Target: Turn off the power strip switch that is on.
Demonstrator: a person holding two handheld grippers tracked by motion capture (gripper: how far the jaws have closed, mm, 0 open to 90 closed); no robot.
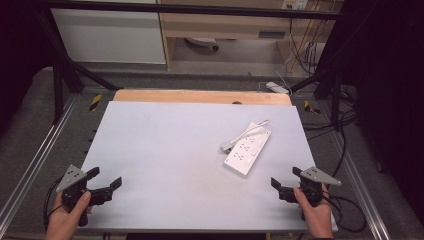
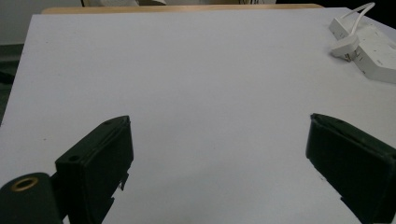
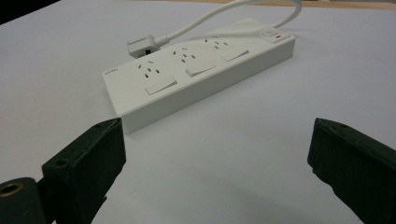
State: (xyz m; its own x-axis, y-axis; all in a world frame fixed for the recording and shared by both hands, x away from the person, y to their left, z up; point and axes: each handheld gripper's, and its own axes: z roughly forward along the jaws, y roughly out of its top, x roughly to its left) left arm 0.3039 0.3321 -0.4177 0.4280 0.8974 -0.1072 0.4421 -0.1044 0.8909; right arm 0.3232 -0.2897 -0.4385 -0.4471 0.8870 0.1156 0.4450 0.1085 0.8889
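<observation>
Presently, the white rectangular plastic power strip with its white cord and plug lies on the pale grey worktop at two o'clock. Left claw at seven and right claw at five both gape wide, empty.

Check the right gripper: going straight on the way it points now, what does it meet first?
Probably the power strip: it lies ahead between the open jaws of the right gripper, near end closest, with bare table before it. Depth is hard to judge.
</observation>
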